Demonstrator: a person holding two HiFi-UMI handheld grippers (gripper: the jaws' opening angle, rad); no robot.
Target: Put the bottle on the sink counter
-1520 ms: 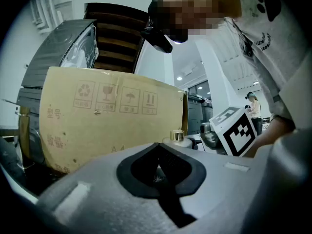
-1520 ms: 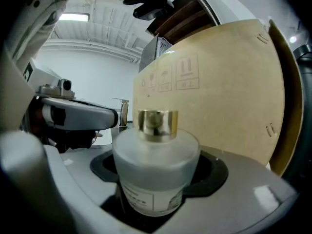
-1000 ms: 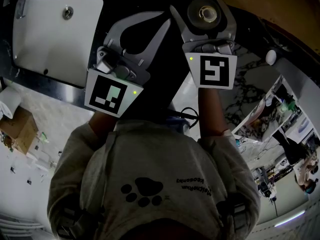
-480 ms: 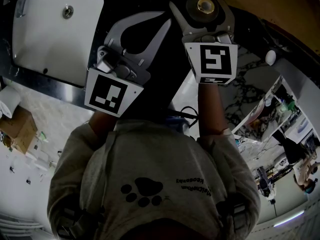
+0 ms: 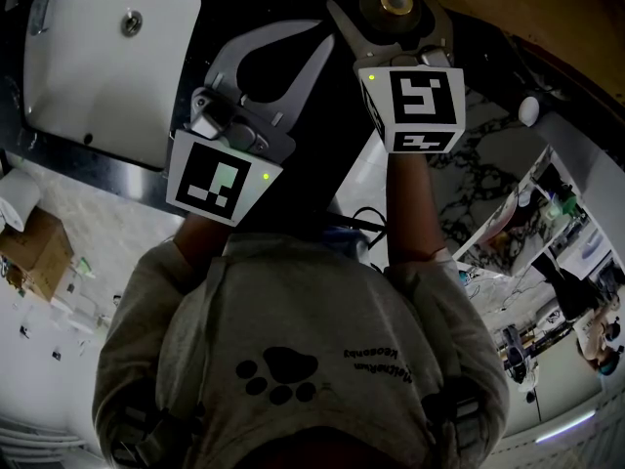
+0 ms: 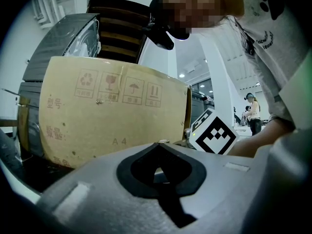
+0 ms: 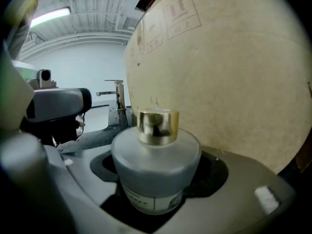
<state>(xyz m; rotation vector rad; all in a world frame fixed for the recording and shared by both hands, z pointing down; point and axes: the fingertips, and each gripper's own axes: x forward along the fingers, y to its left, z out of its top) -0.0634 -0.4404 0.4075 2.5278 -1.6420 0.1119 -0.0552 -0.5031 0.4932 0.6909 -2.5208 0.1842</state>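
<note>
Within right gripper (image 7: 158, 191), a frosted bottle (image 7: 155, 152)

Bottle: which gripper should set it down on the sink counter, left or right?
Right. The right gripper holds the bottle between its fingers, while the left gripper is shut and empty.

Bottle (image 7: 155, 172) between the fingers (image 7: 243, 189) of the right gripper (image 7: 158, 162) — frosted, matt glass body; cap (image 7: 157, 126) polished gold metal, mirror-glossy; label (image 7: 146, 200) smooth paper; fingers matt grey plastic; cardboard box (image 7: 229, 72) beyond the fingertips — dull, unglazed brown.
</note>
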